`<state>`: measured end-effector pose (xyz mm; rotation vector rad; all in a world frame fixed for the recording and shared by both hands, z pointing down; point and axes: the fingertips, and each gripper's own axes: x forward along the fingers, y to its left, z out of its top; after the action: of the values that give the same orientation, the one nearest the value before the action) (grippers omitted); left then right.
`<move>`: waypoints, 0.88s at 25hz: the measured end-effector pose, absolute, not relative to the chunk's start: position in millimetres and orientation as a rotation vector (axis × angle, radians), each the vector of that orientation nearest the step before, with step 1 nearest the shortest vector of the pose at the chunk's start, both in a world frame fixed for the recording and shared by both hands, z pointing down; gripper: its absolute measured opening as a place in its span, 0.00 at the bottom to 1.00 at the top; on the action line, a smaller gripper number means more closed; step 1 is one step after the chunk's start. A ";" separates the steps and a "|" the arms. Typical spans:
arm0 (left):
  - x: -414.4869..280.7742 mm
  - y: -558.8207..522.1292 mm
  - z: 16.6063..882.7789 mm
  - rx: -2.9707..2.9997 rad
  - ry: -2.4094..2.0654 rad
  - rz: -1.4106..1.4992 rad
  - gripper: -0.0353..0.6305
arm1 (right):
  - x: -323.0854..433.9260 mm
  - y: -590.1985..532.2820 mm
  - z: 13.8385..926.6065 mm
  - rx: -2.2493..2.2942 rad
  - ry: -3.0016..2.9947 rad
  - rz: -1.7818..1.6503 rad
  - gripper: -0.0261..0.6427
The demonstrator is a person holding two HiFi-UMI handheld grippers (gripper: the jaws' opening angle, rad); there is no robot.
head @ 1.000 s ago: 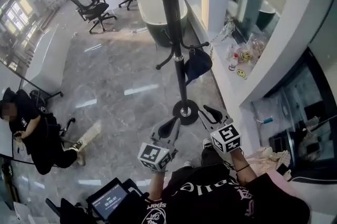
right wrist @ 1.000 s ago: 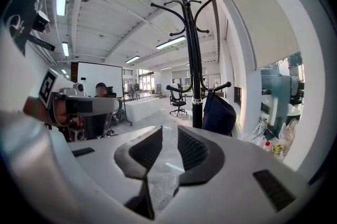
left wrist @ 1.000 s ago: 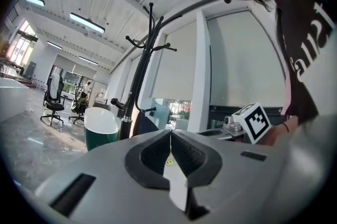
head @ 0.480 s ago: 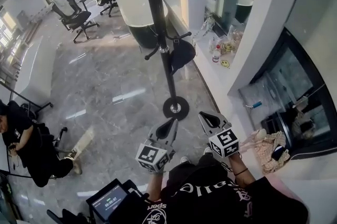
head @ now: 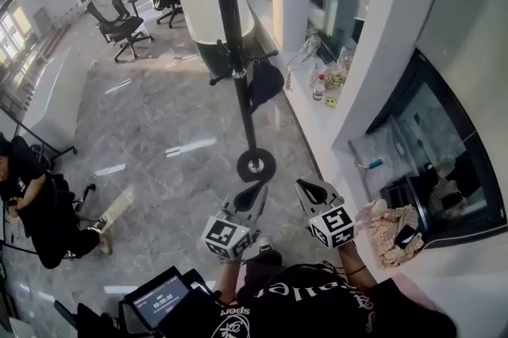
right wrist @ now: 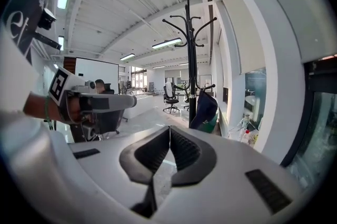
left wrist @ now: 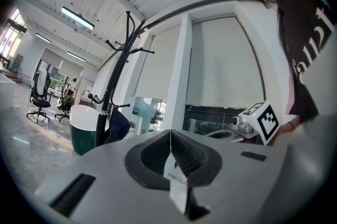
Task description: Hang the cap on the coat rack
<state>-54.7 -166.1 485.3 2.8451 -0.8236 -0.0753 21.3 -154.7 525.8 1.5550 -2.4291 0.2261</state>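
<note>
One cap (head: 267, 82) on coat rack (head: 232, 51), well beyond left gripper (head: 257, 191), right gripper (head: 306, 186)

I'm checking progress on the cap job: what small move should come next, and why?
Probably just lower both grippers and stop. The dark cap already hangs on a low hook of the coat rack, and the left gripper and right gripper are both shut with nothing between their jaws.

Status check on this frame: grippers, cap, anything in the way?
Left gripper shut, empty. Right gripper shut, empty. Dark cap hangs on a lower hook of the coat rack, apart from both grippers. Nothing seen between grippers and rack.
</note>
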 end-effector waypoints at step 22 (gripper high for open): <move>14.0 41.5 502.8 2.804 -0.854 0.128 0.06 | 75.5 32.4 539.2 1.513 -2.519 0.379 0.06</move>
<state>14.0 41.5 502.8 2.8039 -0.8537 0.1283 75.5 32.4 539.2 1.5128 -2.5192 0.3791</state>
